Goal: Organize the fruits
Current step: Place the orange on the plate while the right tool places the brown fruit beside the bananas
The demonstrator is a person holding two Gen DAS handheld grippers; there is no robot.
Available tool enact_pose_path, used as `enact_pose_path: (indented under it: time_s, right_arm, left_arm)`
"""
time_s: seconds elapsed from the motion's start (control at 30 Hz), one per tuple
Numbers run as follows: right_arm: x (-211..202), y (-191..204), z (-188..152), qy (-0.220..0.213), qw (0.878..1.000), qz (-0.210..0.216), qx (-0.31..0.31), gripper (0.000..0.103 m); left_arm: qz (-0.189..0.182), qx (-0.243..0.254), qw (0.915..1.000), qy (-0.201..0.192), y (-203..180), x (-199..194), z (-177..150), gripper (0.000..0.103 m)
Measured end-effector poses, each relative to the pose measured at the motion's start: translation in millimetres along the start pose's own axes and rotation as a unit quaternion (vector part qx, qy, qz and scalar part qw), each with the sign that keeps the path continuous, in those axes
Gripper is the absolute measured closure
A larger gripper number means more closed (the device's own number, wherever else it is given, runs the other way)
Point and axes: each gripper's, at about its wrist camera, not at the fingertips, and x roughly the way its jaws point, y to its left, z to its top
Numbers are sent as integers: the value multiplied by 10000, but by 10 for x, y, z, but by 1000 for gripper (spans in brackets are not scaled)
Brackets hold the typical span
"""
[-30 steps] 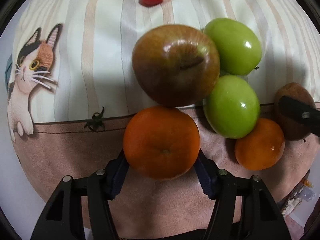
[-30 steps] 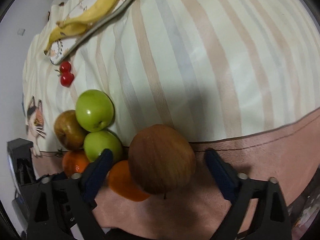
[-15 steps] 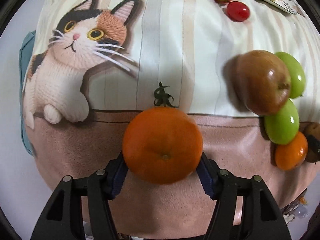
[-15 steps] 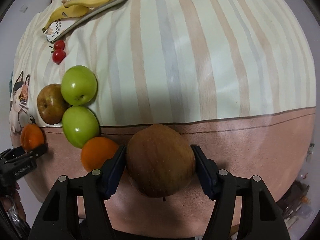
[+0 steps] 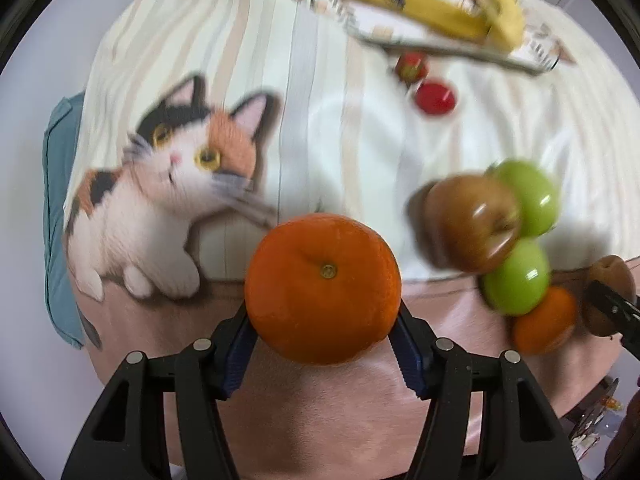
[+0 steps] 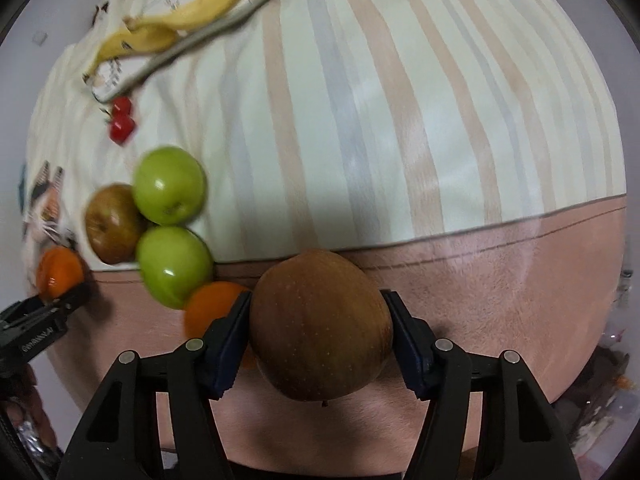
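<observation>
My left gripper (image 5: 322, 314) is shut on an orange (image 5: 322, 280), held above the cat-print cloth, and its jaws are still closing on the fruit. The right gripper (image 6: 318, 308) is shut on a brown apple (image 6: 320, 324) above the cloth's pink border, its jaws likewise closing. On the cloth lies a cluster: two green apples (image 6: 169, 184) (image 6: 174, 266), a red-brown apple (image 6: 114, 222) and a second orange (image 6: 212, 306). In the right wrist view the left gripper's orange (image 6: 60, 270) shows at the far left.
Two bananas (image 5: 404, 0) lie on a patterned tray (image 5: 532, 46) at the far side, with two cherry tomatoes (image 5: 434, 98) just in front. The striped cloth (image 6: 400, 120) stretches bare to the right of the fruit. A printed cat (image 5: 172, 184) is on the left.
The left gripper has lifted its orange up and to the left, away from the fruit cluster. The right gripper shut on the brown apple and raised it off the cloth.
</observation>
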Motion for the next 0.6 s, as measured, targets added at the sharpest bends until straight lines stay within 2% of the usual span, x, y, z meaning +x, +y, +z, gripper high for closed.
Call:
enact_pose_path:
  time_s: [0.2,0.33,0.37,0.5,0.6]
  right_arm:
    - [-397,178,450,-360,9974,617,28,36]
    - [-640,284,1074,-668,9939,882,-22,36]
    - [-661,325,1259,-731,9933,895,-41,36]
    - [-706,495,1951,-915,9918,890,-71,36]
    - [-627,570,2380,-819,9921,952,-52,36]
  left_arm:
    - [-306,7,9982,-514,-227,-506,418,44]
    - [-297,84,9960,-838,-64,-765,1250,44]
    - [-288,96,9957,-874,108,-806,1524,44]
    - [-227,115,9962,-831,109,-694,1953,44]
    - [-205,190,9976,-631,89,-452,2176,44]
